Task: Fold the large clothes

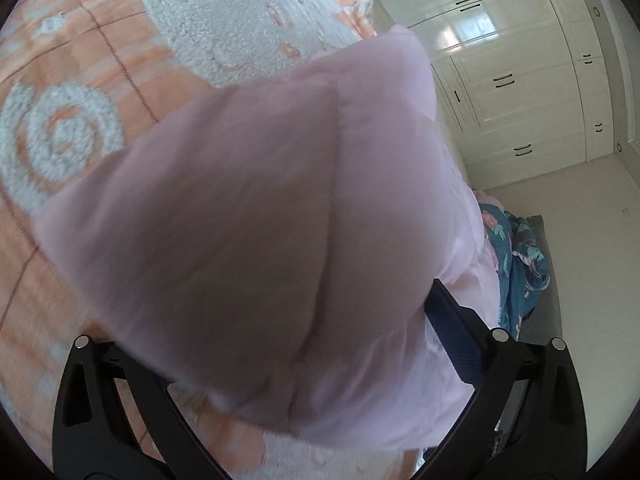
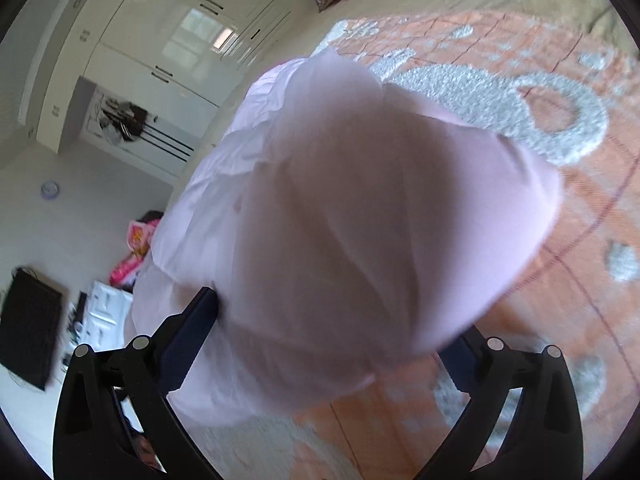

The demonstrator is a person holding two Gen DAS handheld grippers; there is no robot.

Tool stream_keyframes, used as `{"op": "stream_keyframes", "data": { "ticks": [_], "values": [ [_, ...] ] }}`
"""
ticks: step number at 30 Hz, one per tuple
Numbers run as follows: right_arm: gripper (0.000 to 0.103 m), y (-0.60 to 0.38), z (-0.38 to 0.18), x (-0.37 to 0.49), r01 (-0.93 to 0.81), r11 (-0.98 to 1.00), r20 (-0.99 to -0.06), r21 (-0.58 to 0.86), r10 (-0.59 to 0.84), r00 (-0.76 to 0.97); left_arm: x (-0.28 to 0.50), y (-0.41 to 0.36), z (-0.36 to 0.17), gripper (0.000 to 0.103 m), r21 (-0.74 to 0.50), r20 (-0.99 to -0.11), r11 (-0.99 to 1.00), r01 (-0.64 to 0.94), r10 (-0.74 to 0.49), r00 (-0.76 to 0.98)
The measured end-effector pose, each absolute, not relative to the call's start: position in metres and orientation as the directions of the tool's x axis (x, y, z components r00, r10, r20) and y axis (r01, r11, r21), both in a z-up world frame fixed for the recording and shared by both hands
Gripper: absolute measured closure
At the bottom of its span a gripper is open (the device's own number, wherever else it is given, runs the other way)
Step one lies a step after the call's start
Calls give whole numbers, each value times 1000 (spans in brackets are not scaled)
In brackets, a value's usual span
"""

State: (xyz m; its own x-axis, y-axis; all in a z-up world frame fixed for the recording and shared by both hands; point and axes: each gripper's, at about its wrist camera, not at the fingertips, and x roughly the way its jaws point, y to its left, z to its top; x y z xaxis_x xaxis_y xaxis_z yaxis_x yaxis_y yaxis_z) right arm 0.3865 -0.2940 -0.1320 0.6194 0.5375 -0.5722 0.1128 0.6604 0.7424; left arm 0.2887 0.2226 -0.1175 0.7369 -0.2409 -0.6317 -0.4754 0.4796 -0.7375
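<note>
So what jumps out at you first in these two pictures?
A big bundle of pale pink cloth fills the middle of both views, bunched between each gripper's black jaws and hiding their tips. Under it spreads an orange blanket with fuzzy white patterns. Off to the side stand glossy white wardrobe doors, and a blue floral quilt lies at the edge of the left view.

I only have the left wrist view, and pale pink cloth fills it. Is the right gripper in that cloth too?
Observer: Yes. The pale pink fabric garment bunches between the fingers of the right gripper and hides their tips, so I cannot confirm the grip.
Operator: Anything beyond the garment's left edge?
Observer: A bright pink-and-yellow package shows just past it.
Operator: And lower down?
Observer: A black flat screen stands at the far left of the right wrist view.
</note>
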Motion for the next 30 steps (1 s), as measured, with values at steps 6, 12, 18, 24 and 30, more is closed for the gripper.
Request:
{"op": "stream_keyframes", "data": {
  "ticks": [6, 12, 18, 24, 30],
  "values": [
    [4, -288, -139, 403, 109, 651, -547, 751, 521, 655, 300, 218, -119, 8, -717, -629, 518, -466, -193, 753],
    [32, -283, -135, 410, 46, 652, -508, 757, 544, 668, 307, 213, -113, 14, -687, -637, 552, -472, -146, 757],
    [63, -270, -106, 406, -64, 741, -505, 668, 516, 692, 308, 203, -94, 51, -627, -637, 644, -439, -100, 764],
    [70, -247, -69, 397, -170, 849, -528, 500, 454, 718, 305, 192, -52, 72, -546, -601, 757, -359, -55, 797],
    [73, -219, -20, 366, -318, 903, -500, 289, 426, 754, 295, 178, -12, 74, -455, -580, 836, -307, -17, 814]
  ]
}}
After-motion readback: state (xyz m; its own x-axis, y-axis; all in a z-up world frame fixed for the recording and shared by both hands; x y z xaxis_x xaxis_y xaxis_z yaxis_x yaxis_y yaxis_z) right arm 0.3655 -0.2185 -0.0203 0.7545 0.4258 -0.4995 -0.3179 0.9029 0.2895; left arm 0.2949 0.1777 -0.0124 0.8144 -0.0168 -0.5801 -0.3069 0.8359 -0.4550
